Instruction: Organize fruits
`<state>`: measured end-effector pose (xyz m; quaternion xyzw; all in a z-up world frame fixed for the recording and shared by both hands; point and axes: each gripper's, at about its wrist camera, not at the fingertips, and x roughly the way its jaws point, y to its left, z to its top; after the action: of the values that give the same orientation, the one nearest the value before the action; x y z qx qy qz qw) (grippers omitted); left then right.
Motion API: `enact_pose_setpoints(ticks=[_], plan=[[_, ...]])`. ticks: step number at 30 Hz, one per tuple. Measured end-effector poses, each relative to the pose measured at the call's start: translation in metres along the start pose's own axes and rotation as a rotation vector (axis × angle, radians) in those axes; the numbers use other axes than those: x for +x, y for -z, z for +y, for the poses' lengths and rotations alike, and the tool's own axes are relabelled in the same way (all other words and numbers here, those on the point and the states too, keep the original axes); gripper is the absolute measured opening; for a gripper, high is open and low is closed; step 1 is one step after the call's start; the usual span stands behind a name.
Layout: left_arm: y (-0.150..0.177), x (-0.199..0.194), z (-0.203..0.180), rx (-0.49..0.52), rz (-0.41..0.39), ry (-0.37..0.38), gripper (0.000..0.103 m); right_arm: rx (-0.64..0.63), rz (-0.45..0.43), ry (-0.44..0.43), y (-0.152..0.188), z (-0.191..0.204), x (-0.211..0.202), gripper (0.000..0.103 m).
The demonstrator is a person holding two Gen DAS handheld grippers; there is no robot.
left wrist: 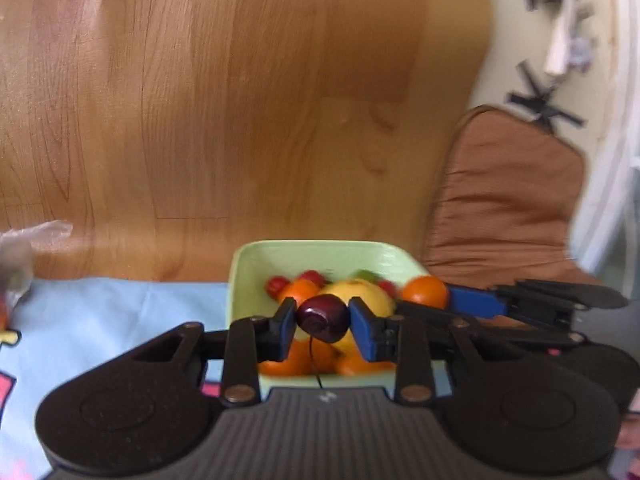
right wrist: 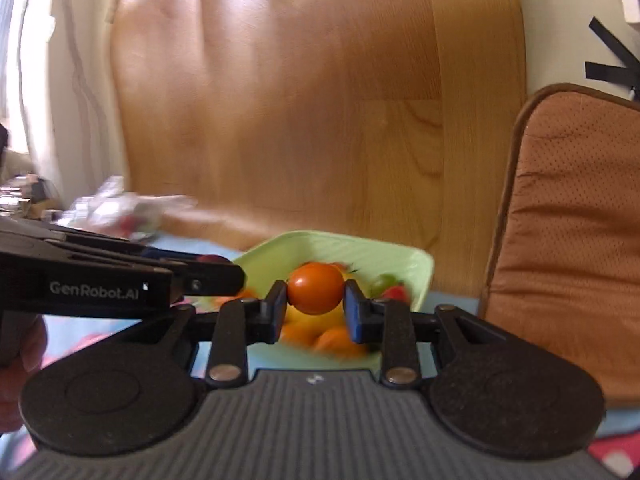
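My left gripper [left wrist: 322, 320] is shut on a dark purple cherry [left wrist: 322, 317], its stem hanging down, held above a light green square bowl [left wrist: 304, 254]. The bowl holds several fruits: a yellow lemon [left wrist: 362, 294], orange fruits [left wrist: 300, 290] and small red ones [left wrist: 277, 285]. My right gripper [right wrist: 316, 296] is shut on an orange cherry tomato [right wrist: 316, 288] above the same bowl [right wrist: 352, 250]. The right gripper shows in the left wrist view [left wrist: 452, 300] with the tomato [left wrist: 425, 291]. The left gripper [right wrist: 218, 270] enters the right wrist view from the left.
The bowl stands on a light blue printed cloth [left wrist: 100, 316] on a wooden table [left wrist: 240, 100]. A clear plastic bag [right wrist: 120, 208] with fruit lies at the left. A brown chair cushion [right wrist: 568, 220] stands right of the table.
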<state>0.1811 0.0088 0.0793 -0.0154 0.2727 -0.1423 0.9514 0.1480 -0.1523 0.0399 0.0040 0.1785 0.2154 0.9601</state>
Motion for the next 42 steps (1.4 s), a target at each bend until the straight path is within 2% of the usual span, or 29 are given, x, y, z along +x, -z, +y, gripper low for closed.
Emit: enact_pose_setpoints(ticks=[2,4,6,7,11,13,15,19,22,25,27,28,29,31,42], plan=[[-0.001,0.009,0.005,-0.024,0.021,0.017,0.039,0.03,0.031,-0.013,0.001,-0.009,0.006,0.034],[0.003,0.005,0.004,-0.025,0.012,0.025,0.043,0.035,0.002,-0.013,0.003,-0.012,-0.007,0.035],[0.007,-0.009,0.003,-0.026,-0.015,0.018,0.047,0.04,-0.046,-0.004,0.005,-0.011,-0.03,0.041],[0.009,-0.017,0.004,-0.04,-0.025,0.018,0.047,0.051,-0.068,-0.006,0.006,-0.011,-0.041,0.047],[0.024,-0.061,0.007,-0.121,-0.046,0.022,0.048,0.095,-0.104,0.003,0.02,-0.005,-0.086,0.048],[0.037,-0.083,0.002,-0.123,-0.054,0.001,0.054,0.141,-0.087,-0.009,0.031,-0.002,-0.102,0.048],[0.055,-0.102,-0.009,-0.118,-0.06,-0.03,0.057,0.184,-0.062,-0.009,0.046,0.004,-0.117,0.048],[0.092,-0.131,-0.026,-0.142,-0.053,-0.044,0.058,0.259,-0.024,0.016,0.074,0.02,-0.135,0.048],[0.119,-0.144,-0.034,-0.125,-0.068,-0.079,0.067,0.248,0.006,0.035,0.086,0.03,-0.139,0.052],[0.14,-0.15,-0.041,-0.08,-0.098,-0.136,0.068,0.26,-0.017,0.051,0.095,0.033,-0.143,0.061],[0.154,-0.152,-0.042,-0.068,-0.114,-0.171,0.068,0.27,-0.016,0.055,0.1,0.031,-0.143,0.061],[0.156,-0.153,-0.041,-0.078,-0.111,-0.174,0.067,0.272,-0.029,0.055,0.099,0.03,-0.144,0.061],[0.158,-0.159,-0.04,-0.088,-0.143,-0.174,0.07,0.274,-0.041,0.054,0.1,0.03,-0.145,0.061],[0.16,-0.165,-0.04,-0.1,-0.177,-0.195,0.079,0.269,-0.04,0.054,0.099,0.03,-0.144,0.061],[0.159,-0.164,-0.044,-0.077,-0.175,-0.262,0.084,0.263,-0.049,0.038,0.103,0.032,-0.15,0.062]])
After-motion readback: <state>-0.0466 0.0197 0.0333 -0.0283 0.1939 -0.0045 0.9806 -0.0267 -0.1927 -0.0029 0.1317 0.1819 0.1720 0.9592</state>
